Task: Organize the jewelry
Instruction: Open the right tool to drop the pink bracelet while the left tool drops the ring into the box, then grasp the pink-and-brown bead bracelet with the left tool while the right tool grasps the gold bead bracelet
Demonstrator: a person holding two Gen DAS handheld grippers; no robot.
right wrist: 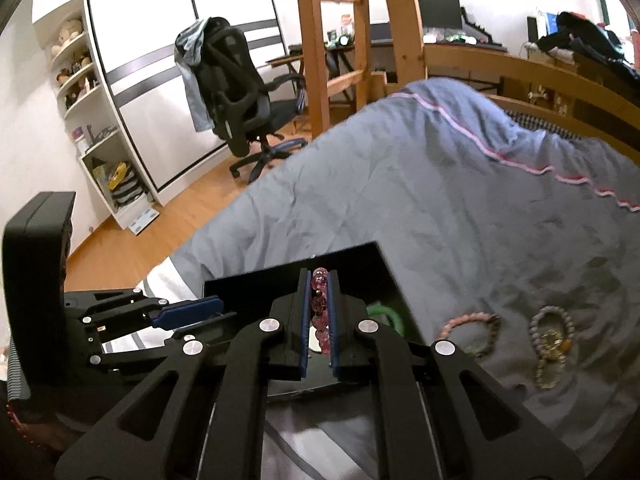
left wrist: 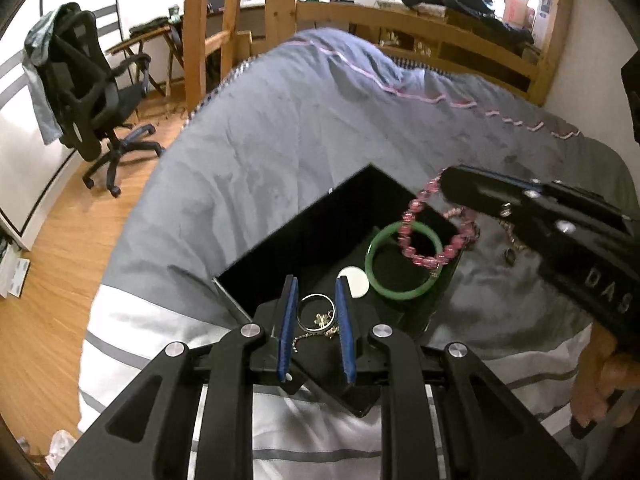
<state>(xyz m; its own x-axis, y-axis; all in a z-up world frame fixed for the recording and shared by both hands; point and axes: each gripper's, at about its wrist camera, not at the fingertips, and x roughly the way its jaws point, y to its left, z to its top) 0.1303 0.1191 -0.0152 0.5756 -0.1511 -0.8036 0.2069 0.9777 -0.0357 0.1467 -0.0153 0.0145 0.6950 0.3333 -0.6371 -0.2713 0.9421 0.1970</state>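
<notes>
A black tray (left wrist: 304,236) lies on the grey bed cover. In it lie a green bangle (left wrist: 400,294), a silver ring (left wrist: 308,300), a chain (left wrist: 324,320) and a white disc (left wrist: 358,284). My left gripper (left wrist: 317,284) is open and empty, low over the tray's near end, its fingers either side of the silver ring. My right gripper (right wrist: 320,274) is shut on a pink bead bracelet (right wrist: 320,308), which hangs above the green bangle in the left wrist view (left wrist: 424,240). The tray also shows in the right wrist view (right wrist: 360,264).
More bracelets lie on the cover right of the tray: a peach bead one (right wrist: 468,322) and a grey bead one with gold pieces (right wrist: 554,340). An office chair (right wrist: 236,96) stands on the wooden floor to the left. The wooden bed frame (left wrist: 420,28) rises behind.
</notes>
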